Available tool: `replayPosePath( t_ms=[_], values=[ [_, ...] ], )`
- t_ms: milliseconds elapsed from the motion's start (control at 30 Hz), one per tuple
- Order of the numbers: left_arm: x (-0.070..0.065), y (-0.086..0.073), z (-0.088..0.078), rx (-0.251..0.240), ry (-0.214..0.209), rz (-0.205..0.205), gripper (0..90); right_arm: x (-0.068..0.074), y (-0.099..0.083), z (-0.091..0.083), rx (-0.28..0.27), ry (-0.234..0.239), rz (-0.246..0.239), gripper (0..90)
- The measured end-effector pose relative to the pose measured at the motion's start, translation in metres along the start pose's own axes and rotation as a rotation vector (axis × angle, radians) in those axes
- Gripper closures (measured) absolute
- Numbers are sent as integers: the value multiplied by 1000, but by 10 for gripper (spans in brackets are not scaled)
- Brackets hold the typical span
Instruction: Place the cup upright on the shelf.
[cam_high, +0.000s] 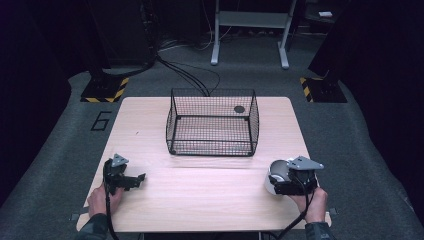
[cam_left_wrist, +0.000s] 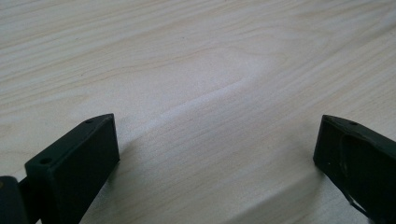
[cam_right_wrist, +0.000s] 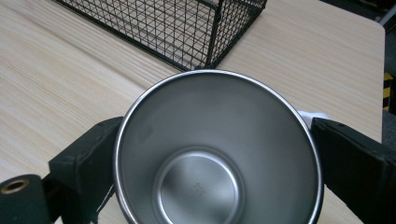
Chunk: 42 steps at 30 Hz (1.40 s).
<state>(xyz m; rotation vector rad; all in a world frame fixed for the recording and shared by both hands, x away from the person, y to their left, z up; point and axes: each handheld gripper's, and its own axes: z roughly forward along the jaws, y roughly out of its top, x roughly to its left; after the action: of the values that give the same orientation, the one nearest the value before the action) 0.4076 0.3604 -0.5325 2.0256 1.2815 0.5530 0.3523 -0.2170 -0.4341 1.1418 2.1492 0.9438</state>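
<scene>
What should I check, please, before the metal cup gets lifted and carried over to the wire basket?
1. Right claw around the metal cup: ok, a jaw sits at each side of the cup.
2. Grip firm enough to lift: cannot tell, the contact at the jaws is hidden by the rim.
3. Cup contents: ok, the inside looks empty.
4. Wire basket ready to receive: ok, open at the top, though a small dark round item shows at its far right.
5. Path across the table: ok, bare wood between cup and basket.
6. Left claw out of the way: ok, open over bare wood.
</scene>
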Motion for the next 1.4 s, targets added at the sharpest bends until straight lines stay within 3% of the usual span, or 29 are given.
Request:
replayPosePath(
  t_ms=[567,1400],
  values=[
    [0,0,0,0,0,0,1,10,20,-9,-24,27,-25,58],
    [0,0,0,0,1,0,1,48,56,14,-39,156,-92,58]
  ],
)
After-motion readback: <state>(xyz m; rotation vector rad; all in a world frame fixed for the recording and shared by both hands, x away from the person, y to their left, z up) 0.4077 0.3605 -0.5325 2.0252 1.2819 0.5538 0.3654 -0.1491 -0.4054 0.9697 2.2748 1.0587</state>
